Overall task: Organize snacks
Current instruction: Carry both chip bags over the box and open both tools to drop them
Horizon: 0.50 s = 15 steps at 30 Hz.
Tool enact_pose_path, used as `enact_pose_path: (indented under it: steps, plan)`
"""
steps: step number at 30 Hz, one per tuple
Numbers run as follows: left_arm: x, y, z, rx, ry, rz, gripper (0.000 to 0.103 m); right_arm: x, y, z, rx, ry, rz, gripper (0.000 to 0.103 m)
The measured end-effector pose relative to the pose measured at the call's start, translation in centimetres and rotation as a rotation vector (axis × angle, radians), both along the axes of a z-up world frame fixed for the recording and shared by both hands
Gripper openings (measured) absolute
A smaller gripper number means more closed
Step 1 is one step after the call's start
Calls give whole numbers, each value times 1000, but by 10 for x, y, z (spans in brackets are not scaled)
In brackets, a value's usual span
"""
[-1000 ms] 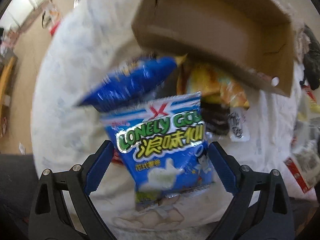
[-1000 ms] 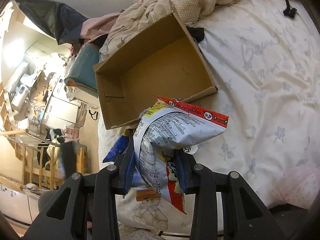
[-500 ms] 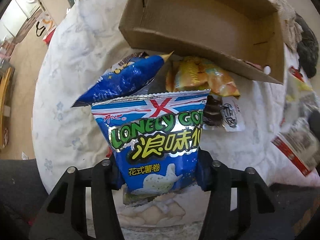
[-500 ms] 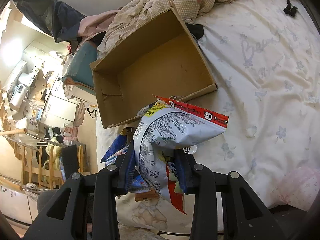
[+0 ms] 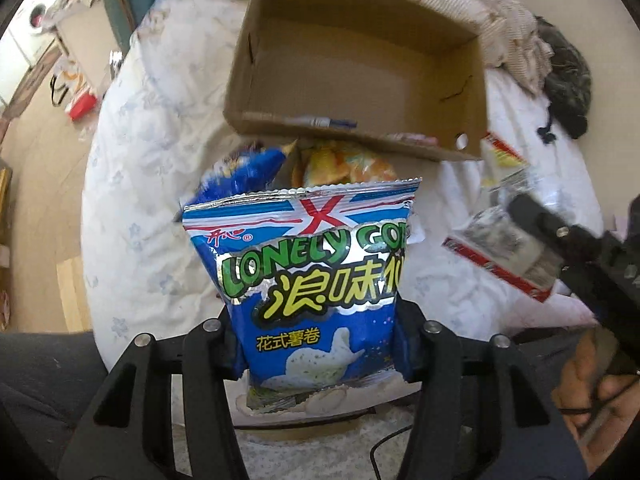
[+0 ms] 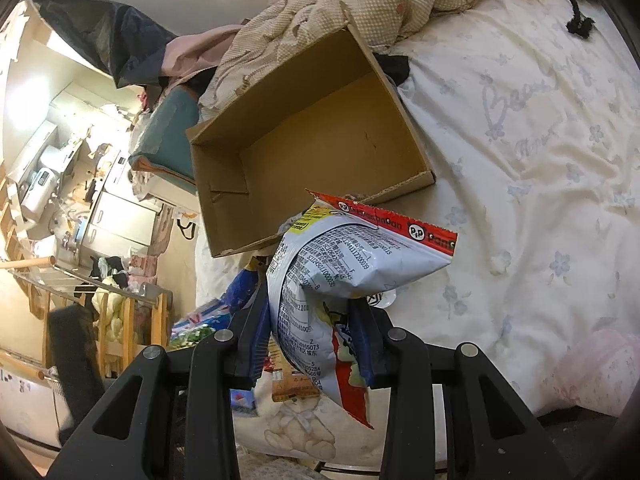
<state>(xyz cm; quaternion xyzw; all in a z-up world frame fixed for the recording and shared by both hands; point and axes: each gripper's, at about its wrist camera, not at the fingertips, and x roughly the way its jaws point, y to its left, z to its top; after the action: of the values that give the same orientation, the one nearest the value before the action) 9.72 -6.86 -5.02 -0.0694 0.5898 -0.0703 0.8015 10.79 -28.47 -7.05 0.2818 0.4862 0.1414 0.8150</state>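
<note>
Showing both packets gripped above the bed, with the cardboard box lying empty at upper centre of each view. Left hand-held gripper: jaws part-way closed, clamped on the lower half of the blue Lonely God packet. Right hand-held gripper: jaws narrowly set, pinching the white-and-red snack bag. Loose snacks remain beside the box's near wall. Step in hand, as judged: carrying to the box. Next: clear the near wall, then release inside.
</note>
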Motion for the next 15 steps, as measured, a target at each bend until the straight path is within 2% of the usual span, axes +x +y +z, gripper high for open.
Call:
enact_pose_path:
  steps: [5,9,11,15]
  plan:
    - [-3,7,46,70,-172,-29,50,-8,2,17,-10,-87,15,38]
    - [1,19,69,130,-288,-15,50,-10,2,27,-5,-139,11,38]
    - [6,26,74,146,-316,-7,50,-10,3,31,-9,-151,13,38]
    - [19,37,77,145,-323,8,50,-5,4,37,-25,-176,14,38]
